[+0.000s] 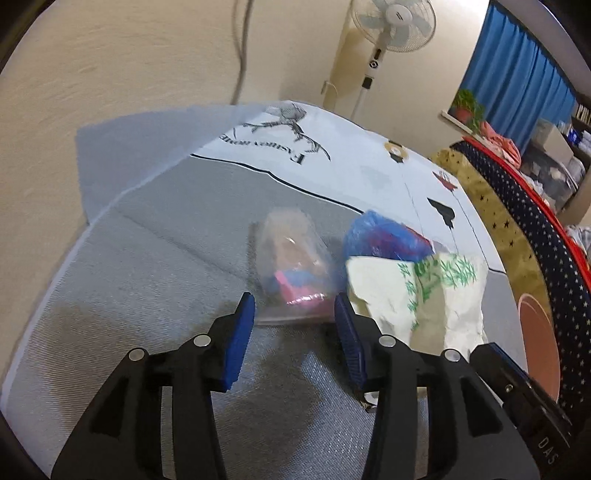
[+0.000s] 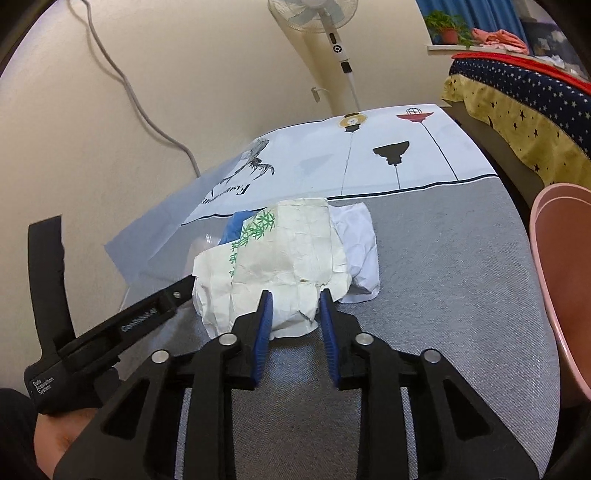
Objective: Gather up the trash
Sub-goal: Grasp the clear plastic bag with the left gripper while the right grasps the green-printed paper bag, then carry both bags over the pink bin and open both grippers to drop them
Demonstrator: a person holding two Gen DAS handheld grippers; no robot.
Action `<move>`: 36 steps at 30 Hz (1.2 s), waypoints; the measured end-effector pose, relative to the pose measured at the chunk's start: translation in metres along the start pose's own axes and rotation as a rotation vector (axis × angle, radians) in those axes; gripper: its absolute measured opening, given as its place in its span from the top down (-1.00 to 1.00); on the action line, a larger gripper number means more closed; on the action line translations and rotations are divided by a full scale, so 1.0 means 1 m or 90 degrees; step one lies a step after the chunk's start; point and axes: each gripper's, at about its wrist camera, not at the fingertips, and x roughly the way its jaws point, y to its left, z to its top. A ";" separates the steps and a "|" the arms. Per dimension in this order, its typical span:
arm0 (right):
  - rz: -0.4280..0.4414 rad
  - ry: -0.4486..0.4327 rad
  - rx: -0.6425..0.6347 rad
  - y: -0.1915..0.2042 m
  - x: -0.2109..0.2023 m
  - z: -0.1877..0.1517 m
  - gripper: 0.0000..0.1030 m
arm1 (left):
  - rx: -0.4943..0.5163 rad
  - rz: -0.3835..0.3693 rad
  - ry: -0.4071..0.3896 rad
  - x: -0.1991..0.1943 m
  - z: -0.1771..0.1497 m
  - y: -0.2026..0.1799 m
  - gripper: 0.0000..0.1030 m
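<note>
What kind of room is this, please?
Probably a bedroom at home: a bed with a starry cover, a standing fan by the wall, and blue curtains behind a potted plant.

Bare table (image 2: pixel 443 258) lay open right of the paper (image 2: pixel 288 251). A pink bin (image 2: pixel 561 280) blocked the far right; the left tool (image 2: pixel 177 295) crowded the paper's left.

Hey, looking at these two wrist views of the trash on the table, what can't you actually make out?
- Clear plastic bag with pink and blue contents: motion-blurred in the left wrist view; contents unreadable.
- Blue plastic bag: mostly hidden behind the crumpled cream paper with green leaf print in the right wrist view.
- Pink basin: cut off by the right edge.
- Right gripper: contact with the paper unclear.
</note>
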 end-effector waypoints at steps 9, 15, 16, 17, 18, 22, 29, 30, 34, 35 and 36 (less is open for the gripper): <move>-0.010 -0.028 -0.013 -0.001 -0.017 0.003 0.94 | 0.008 -0.007 -0.004 -0.006 -0.003 0.000 0.89; -0.006 -0.061 -0.010 -0.004 -0.042 0.009 0.95 | 0.006 -0.009 -0.027 -0.022 -0.002 0.000 0.94; -0.006 -0.068 -0.011 -0.004 -0.047 0.010 0.95 | 0.007 -0.009 -0.032 -0.026 -0.002 0.000 0.94; -0.007 -0.073 -0.013 -0.004 -0.052 0.011 0.95 | 0.008 -0.010 -0.036 -0.029 -0.001 0.000 0.95; -0.007 -0.077 -0.014 -0.003 -0.055 0.012 0.95 | 0.009 -0.013 -0.040 -0.033 -0.001 -0.001 0.95; -0.005 -0.098 -0.025 0.001 -0.075 0.013 0.96 | 0.015 -0.021 -0.057 -0.049 0.000 -0.003 0.95; -0.010 -0.123 -0.043 0.010 -0.103 0.012 0.96 | 0.025 -0.036 -0.077 -0.075 -0.004 -0.005 0.95; -0.012 -0.126 -0.048 0.011 -0.107 0.012 0.96 | 0.026 -0.038 -0.079 -0.078 -0.005 -0.005 0.95; -0.015 -0.140 -0.058 0.014 -0.123 0.011 0.96 | 0.031 -0.046 -0.088 -0.089 -0.006 -0.006 0.95; -0.019 -0.144 -0.060 0.013 -0.129 0.011 0.96 | 0.033 -0.048 -0.090 -0.092 -0.007 -0.006 0.95; -0.022 -0.147 -0.061 0.014 -0.132 0.011 0.96 | 0.035 -0.050 -0.092 -0.096 -0.007 -0.007 0.95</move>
